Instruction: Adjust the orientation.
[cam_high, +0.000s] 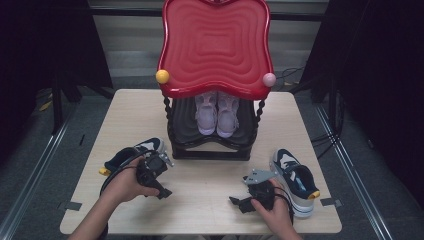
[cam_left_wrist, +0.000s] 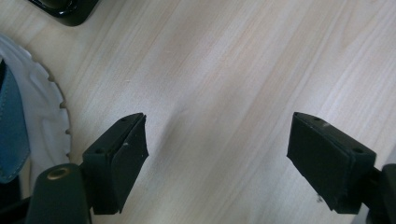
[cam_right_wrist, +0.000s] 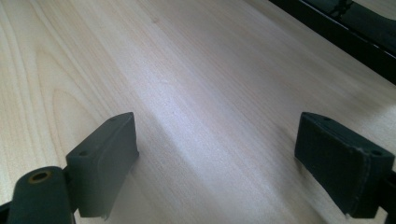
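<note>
Left gripper (cam_left_wrist: 217, 154) released, right gripper (cam_right_wrist: 217, 158) released; both hold nothing above bare tabletop (cam_high: 210, 175).

My left gripper's view catches just the white toothed sole edge and blue upper of the left sneaker (cam_left_wrist: 28, 126), cut off at the frame; the high view shows it whole, navy and white, beside my left hand (cam_high: 127, 182). Its mate, the right sneaker (cam_high: 295, 180), lies by my right hand (cam_high: 272, 205). Pink shoes (cam_high: 216, 112) sit half hidden under the red rack (cam_high: 215, 45).

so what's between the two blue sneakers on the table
In the high view, both grippers, left and right, sit on bare table between the left sneaker and right sneaker.
</note>
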